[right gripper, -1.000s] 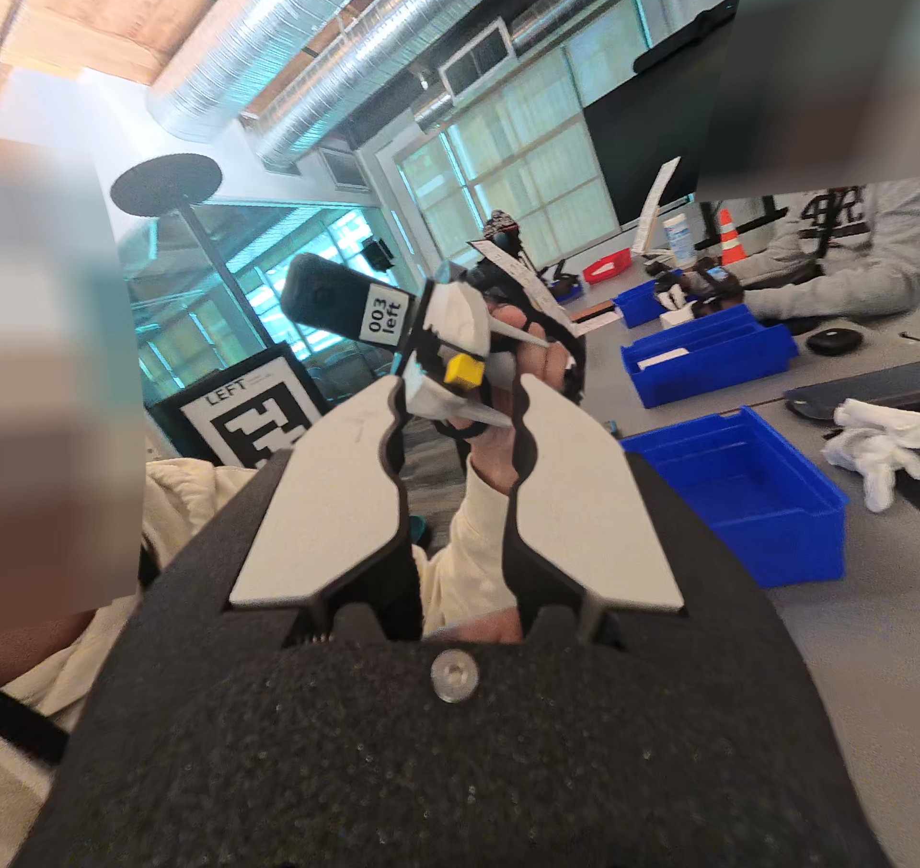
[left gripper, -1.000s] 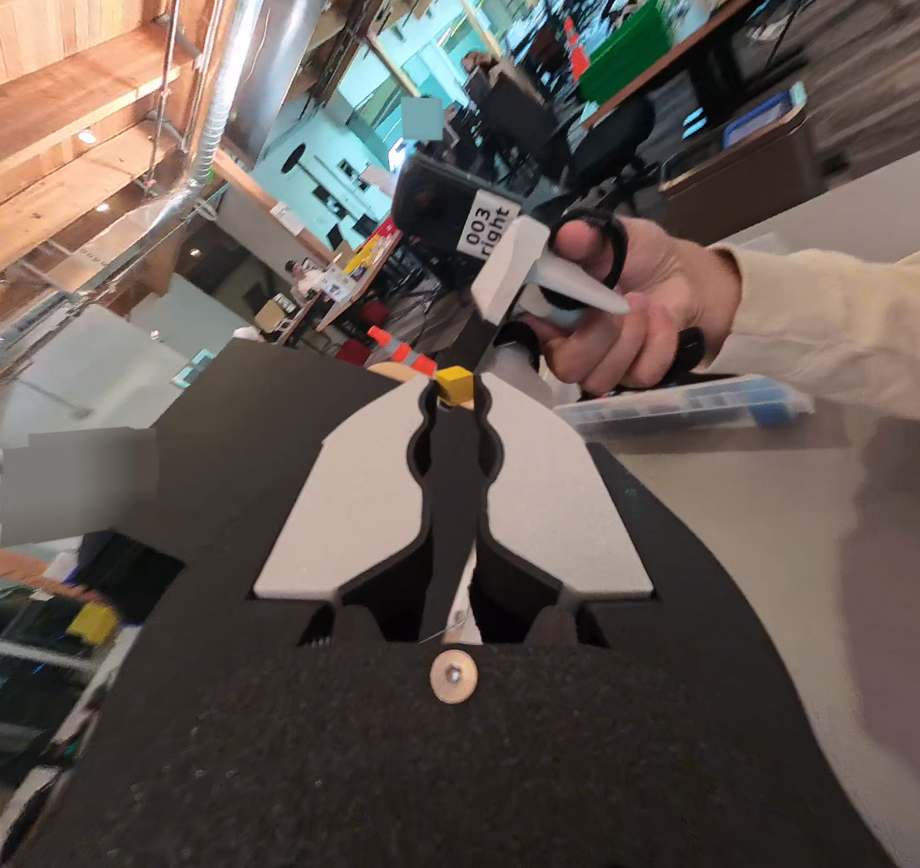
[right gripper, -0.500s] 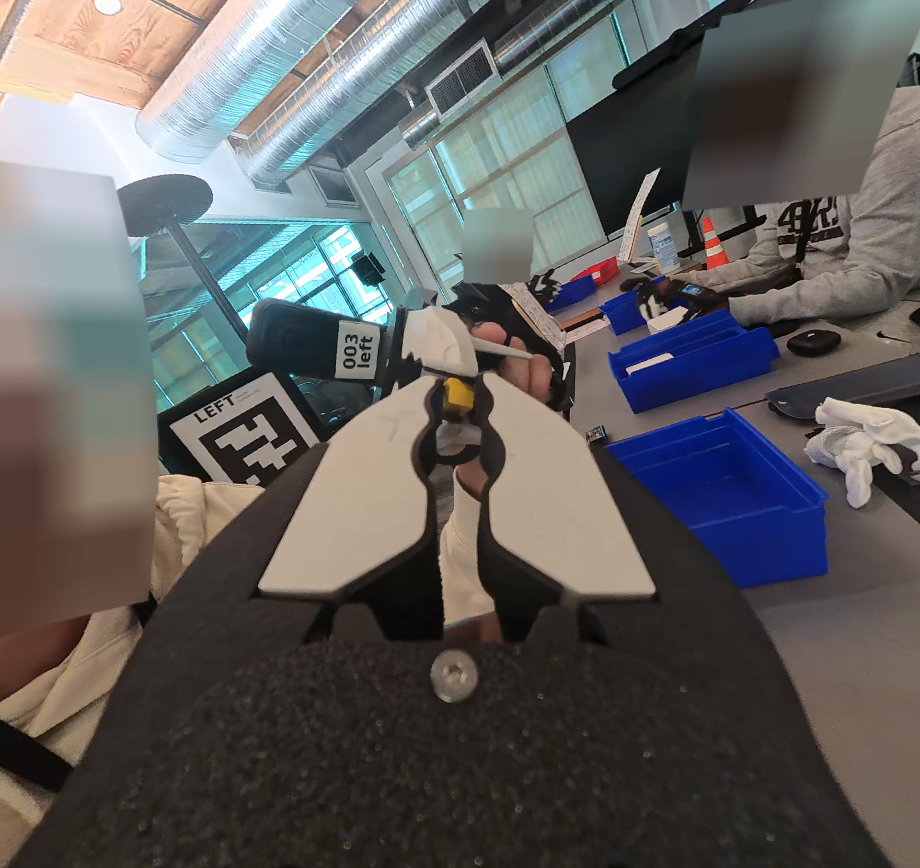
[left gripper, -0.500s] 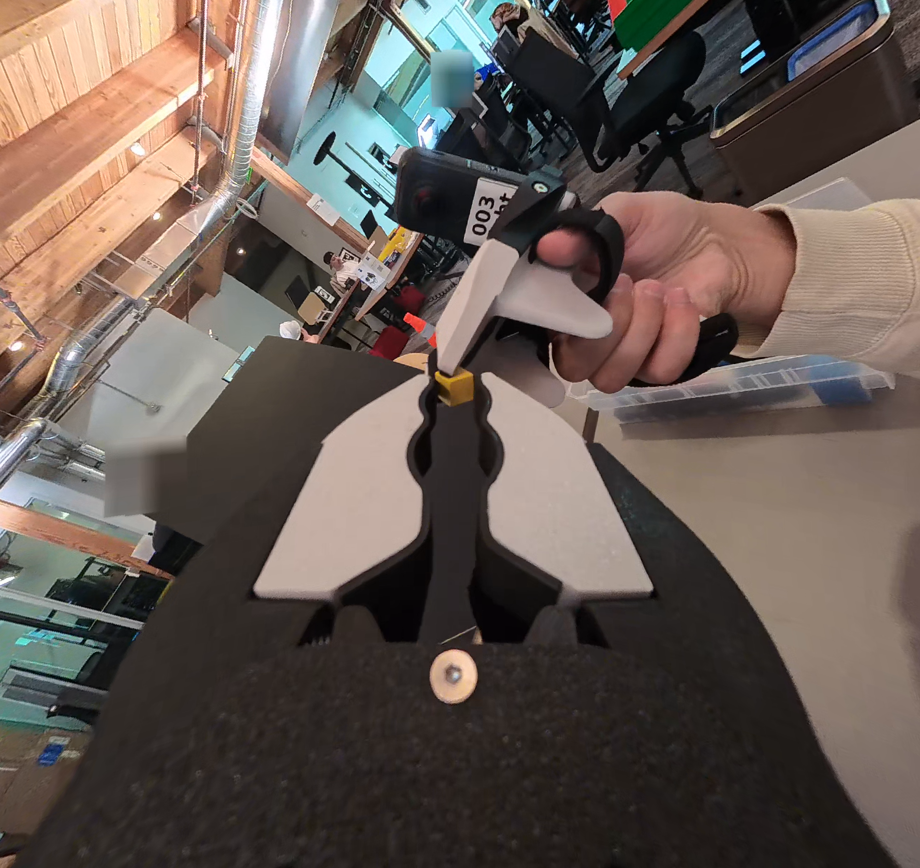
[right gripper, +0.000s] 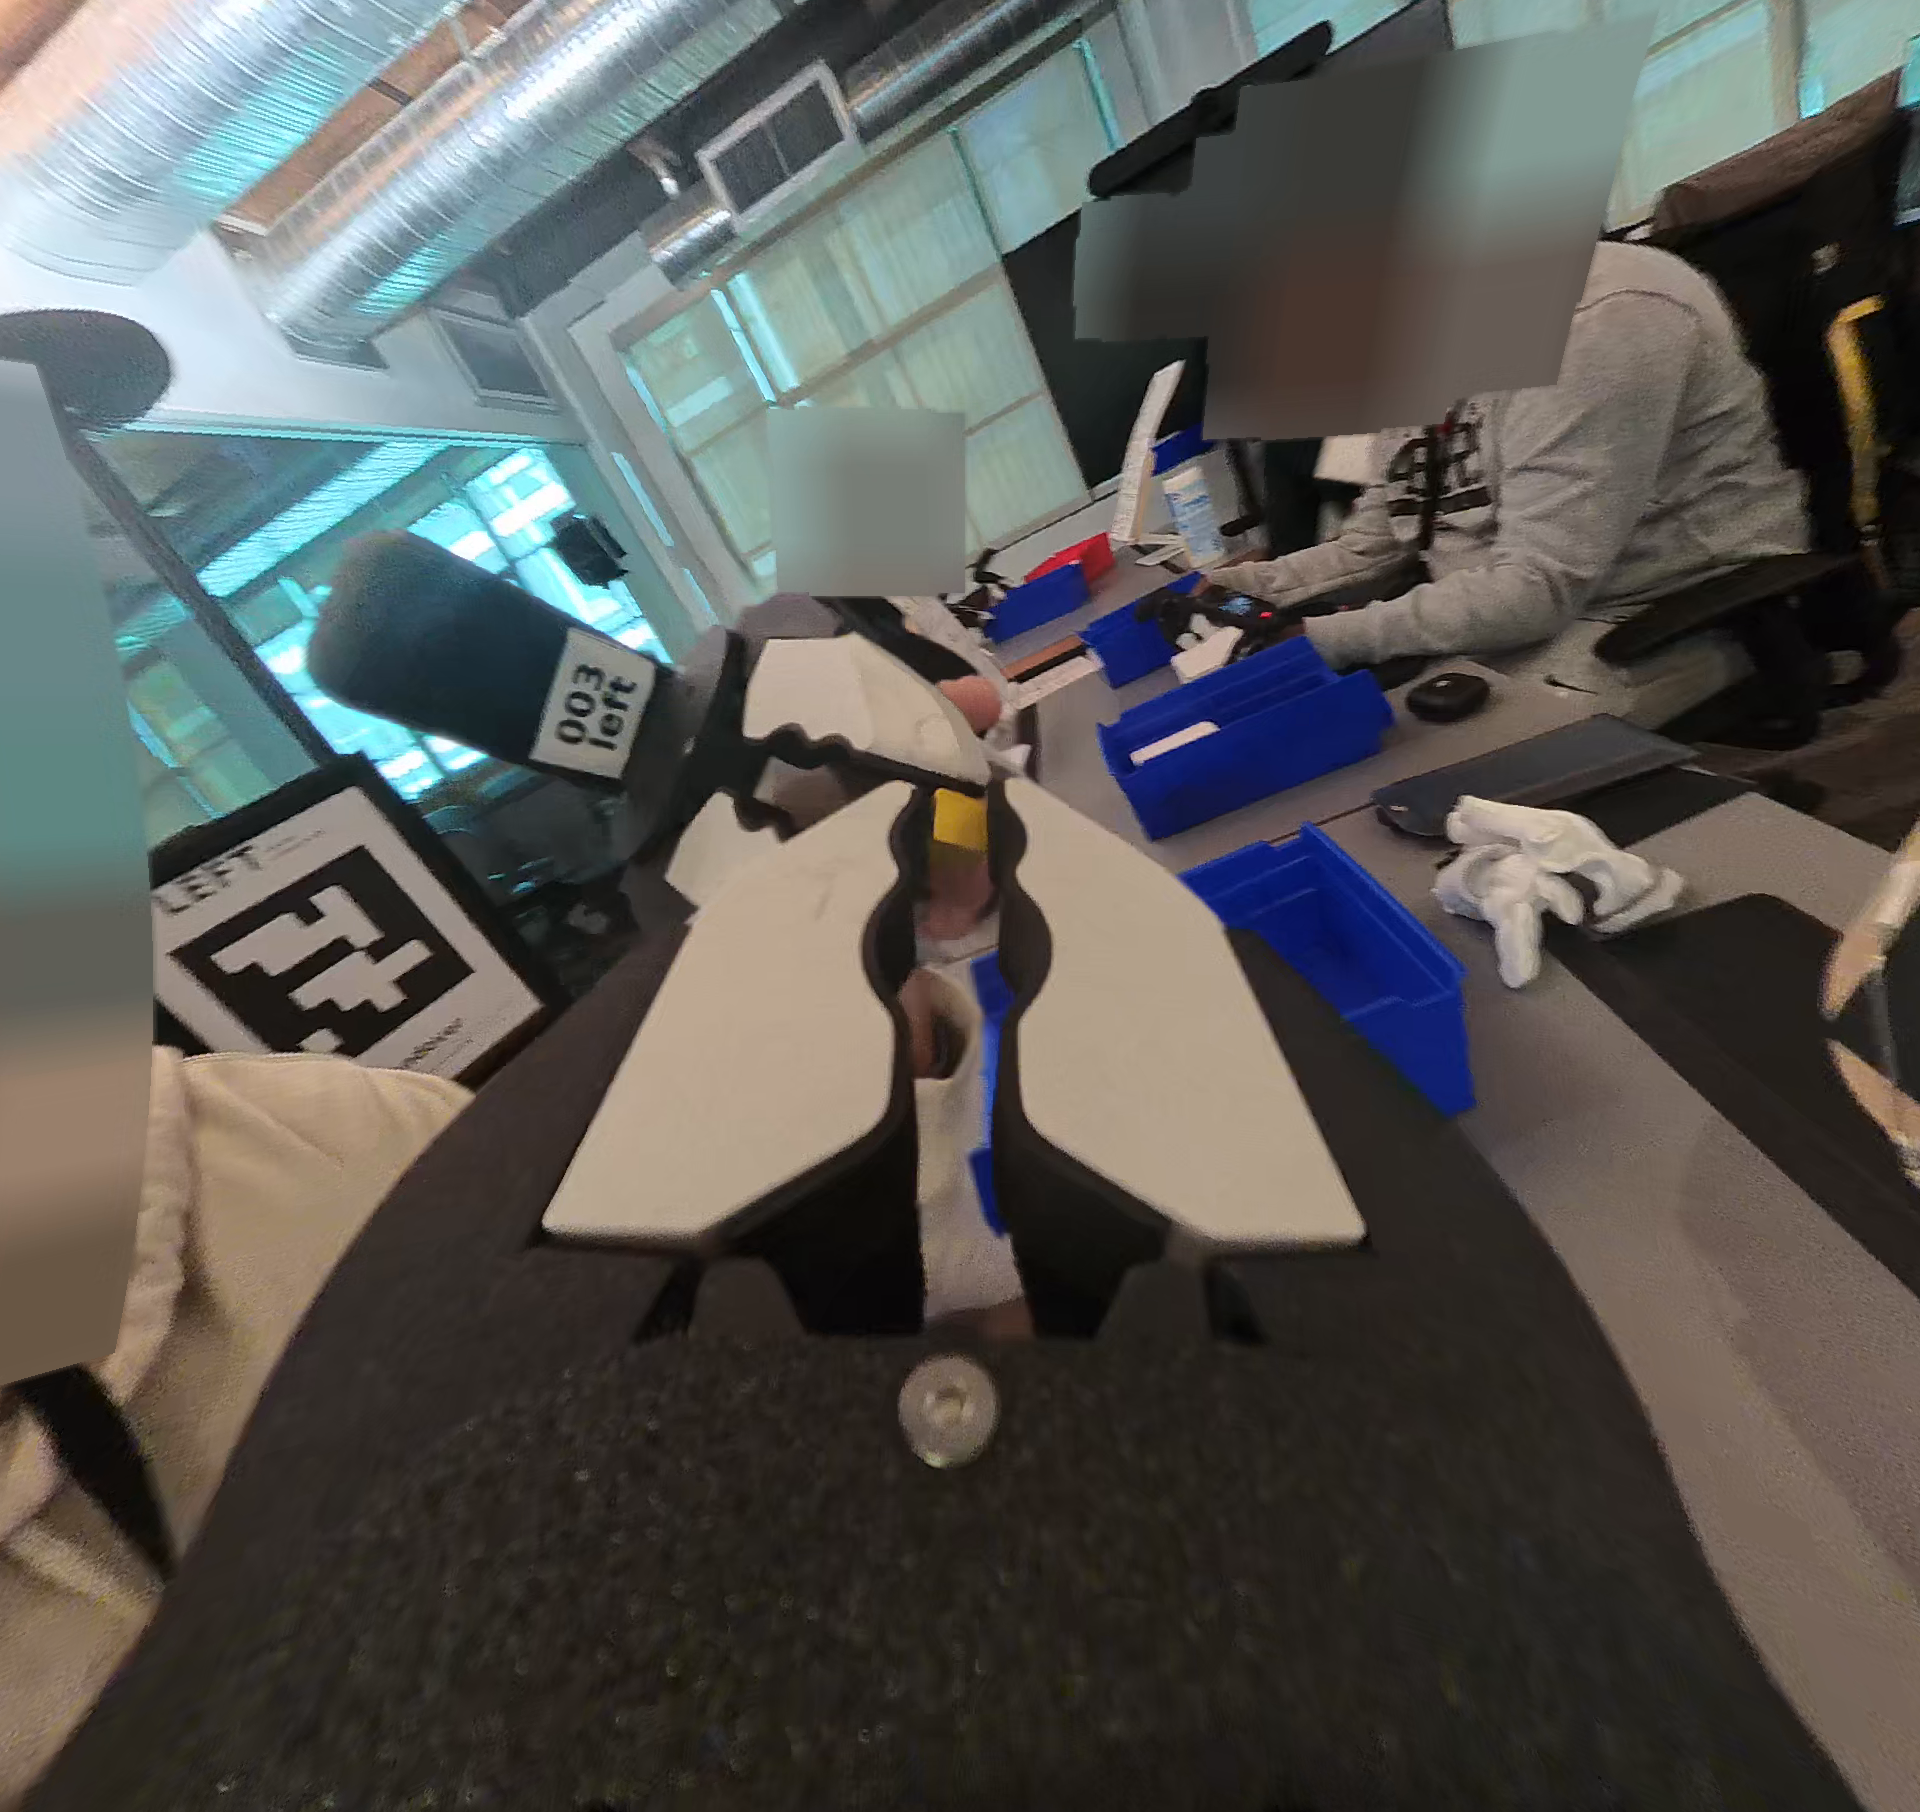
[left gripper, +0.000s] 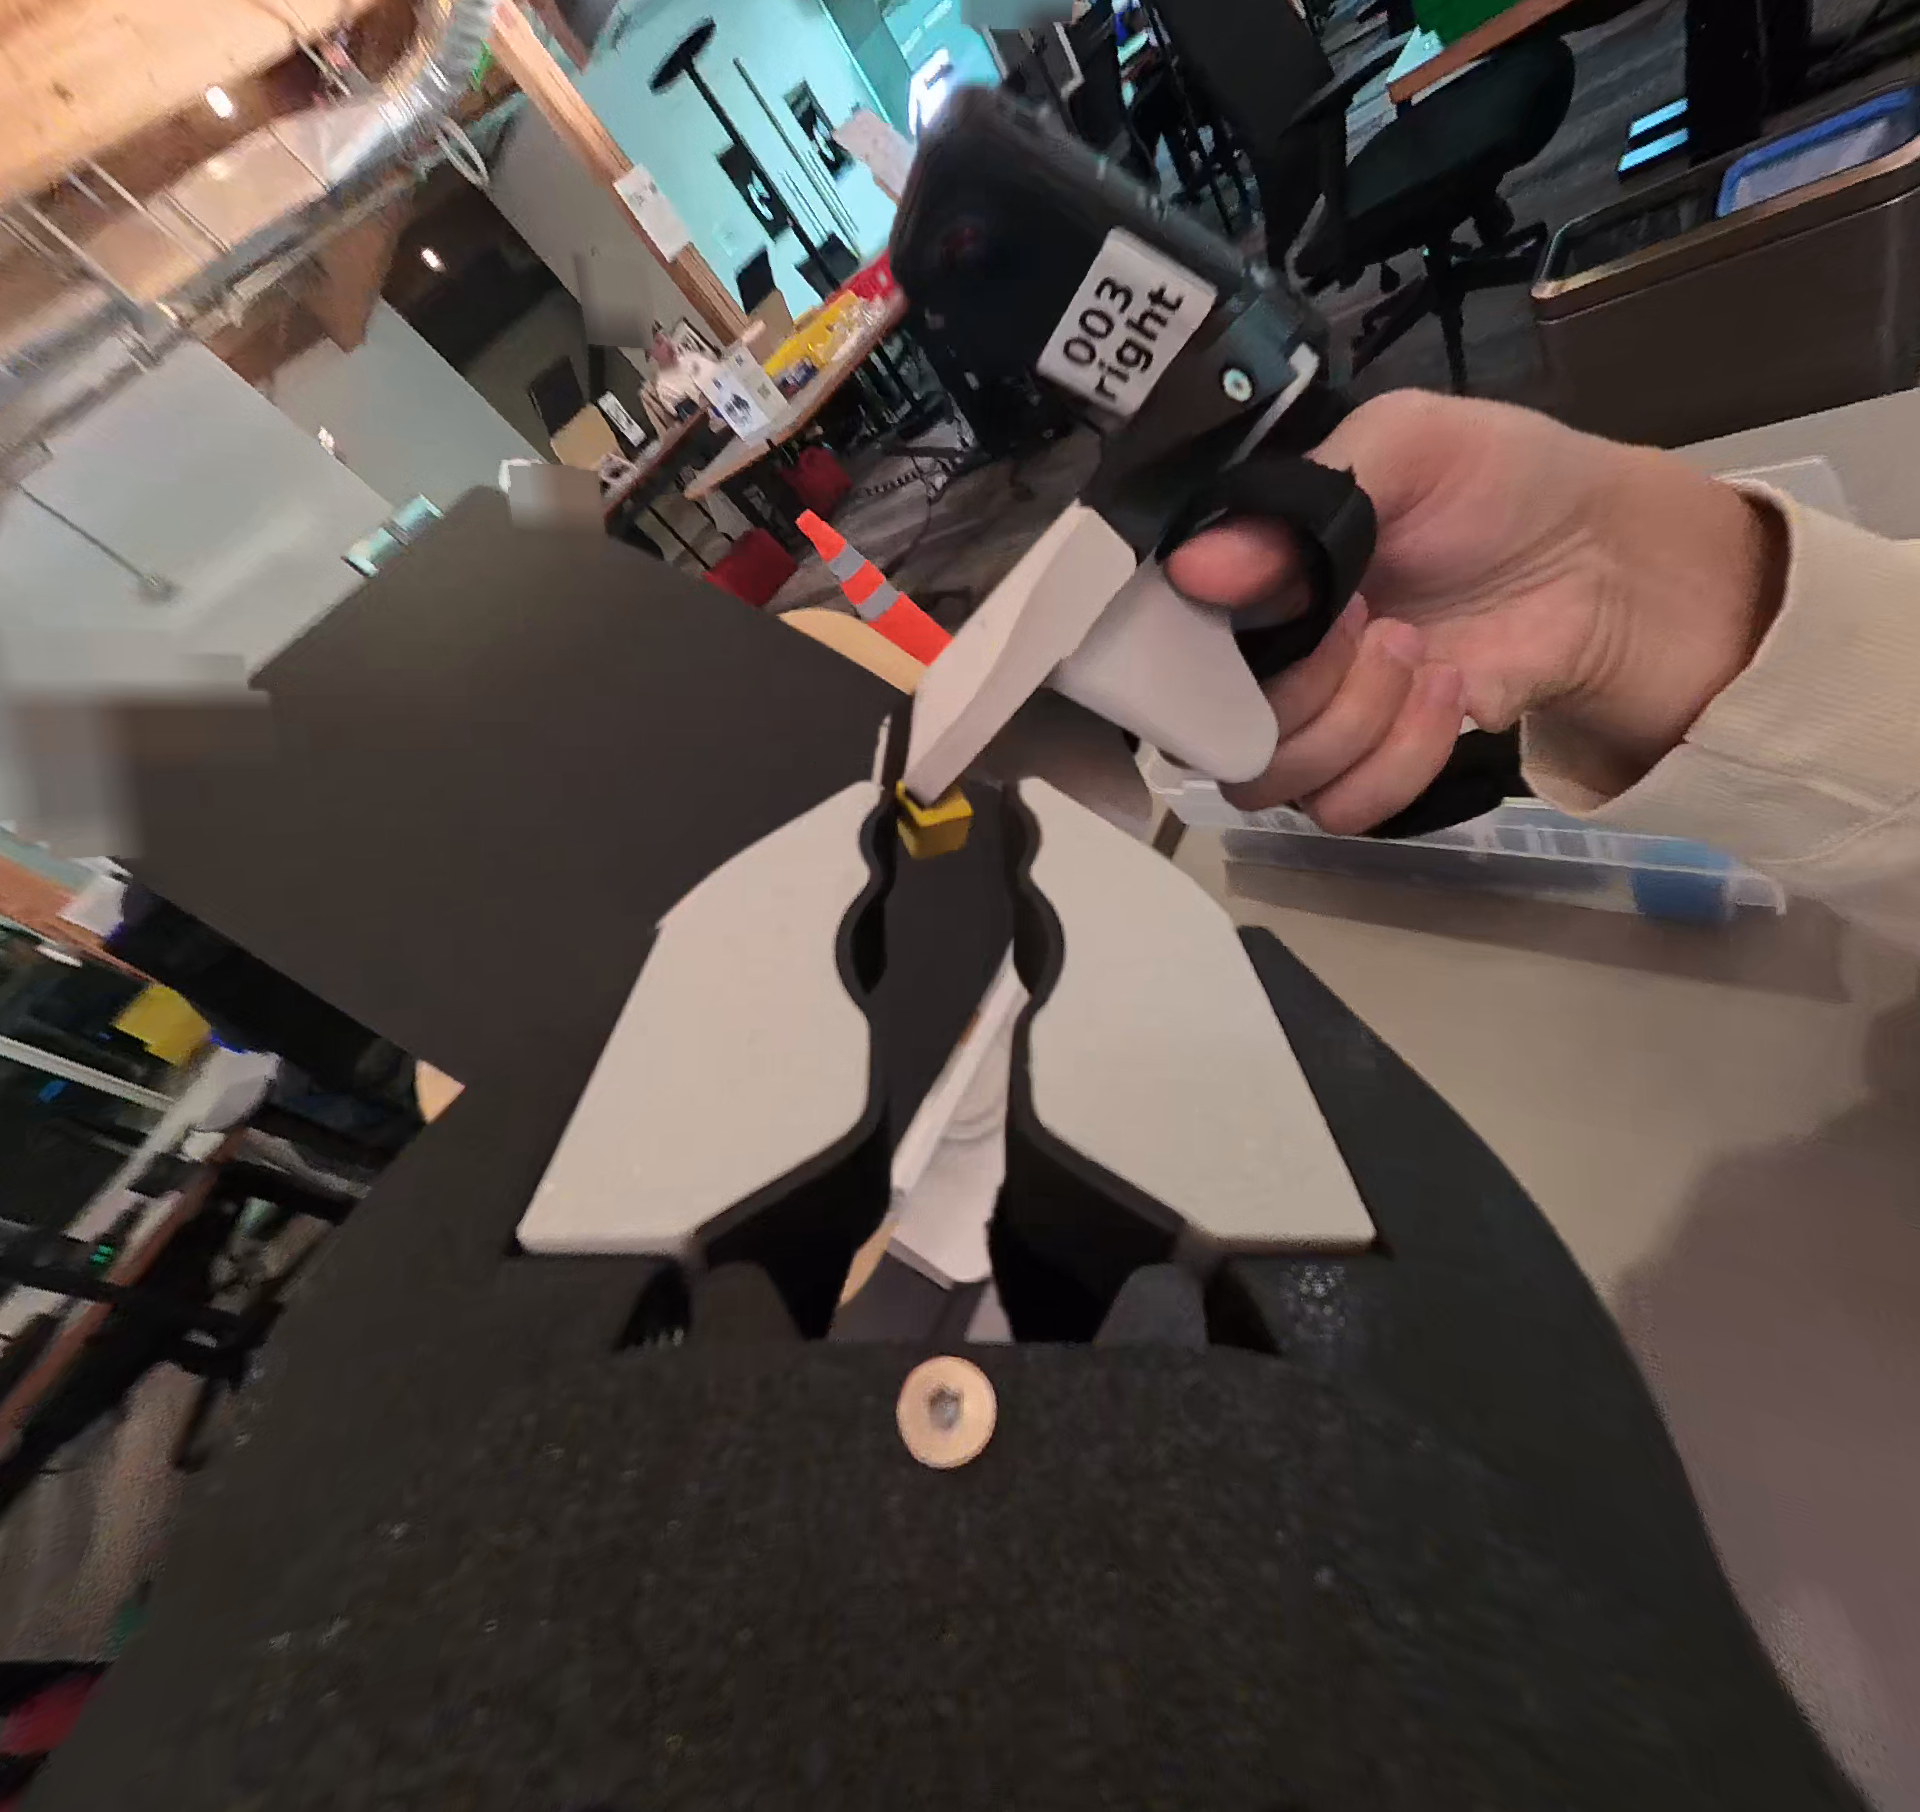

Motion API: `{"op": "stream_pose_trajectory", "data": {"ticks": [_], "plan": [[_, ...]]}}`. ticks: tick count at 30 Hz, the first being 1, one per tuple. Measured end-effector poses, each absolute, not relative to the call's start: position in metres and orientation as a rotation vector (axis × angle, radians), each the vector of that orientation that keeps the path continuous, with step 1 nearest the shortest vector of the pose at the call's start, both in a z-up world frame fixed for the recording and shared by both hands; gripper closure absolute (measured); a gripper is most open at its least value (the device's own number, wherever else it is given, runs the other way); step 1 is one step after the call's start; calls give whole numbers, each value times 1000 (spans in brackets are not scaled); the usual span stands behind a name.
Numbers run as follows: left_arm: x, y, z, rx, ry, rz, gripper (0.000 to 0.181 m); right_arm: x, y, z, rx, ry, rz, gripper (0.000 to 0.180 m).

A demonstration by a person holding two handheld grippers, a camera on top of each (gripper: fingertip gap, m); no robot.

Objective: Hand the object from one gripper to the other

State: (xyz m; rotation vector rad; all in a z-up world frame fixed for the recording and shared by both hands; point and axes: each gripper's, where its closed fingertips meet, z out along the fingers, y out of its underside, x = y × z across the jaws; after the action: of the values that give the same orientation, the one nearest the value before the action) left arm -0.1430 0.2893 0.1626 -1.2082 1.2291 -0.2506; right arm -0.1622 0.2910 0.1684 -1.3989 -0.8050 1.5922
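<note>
Between the tips of the right gripper point(right gripper: 951, 812), the yellow cube point(right gripper: 957, 820) is pinched mid-handover, while the left gripper point(left gripper: 940, 806) is spread and likely due for withdrawal.

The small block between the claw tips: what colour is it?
Yellow. The block shows best in the left wrist view.

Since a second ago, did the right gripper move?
Yes. The right gripper came closer, down to the left gripper fingertips, and now pinches the yellow block there.
</note>
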Motion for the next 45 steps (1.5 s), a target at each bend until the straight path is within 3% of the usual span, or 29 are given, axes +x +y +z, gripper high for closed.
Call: {"op": "stream_pose_trajectory", "data": {"ticks": [1, 9, 16, 22, 27, 45], "plan": [[-143, 291, 159, -1244, 1233, -276, 160, -160, 297, 166, -1416, -788, 1539, 169], [-148, 290, 166, -1355, 1157, -678, 157, -129, 316, 172, -1362, -753, 1294, 168], [-147, 273, 198, -1129, 1105, -680, 159, -117, 290, 213, -1049, -581, 2051, 169], [-140, 290, 201, -1121, 1005, -329, 166, -141, 302, 213, -976, -186, 2389, 170], [-152, 300, 201, -1111, 979, -74, 166, -161, 298, 206, -1032, -111, 2347, 169], [-164, 291, 195, -1108, 1060, -53, 170, -174, 291, 199, -1191, -343, 2067, 167]]}}
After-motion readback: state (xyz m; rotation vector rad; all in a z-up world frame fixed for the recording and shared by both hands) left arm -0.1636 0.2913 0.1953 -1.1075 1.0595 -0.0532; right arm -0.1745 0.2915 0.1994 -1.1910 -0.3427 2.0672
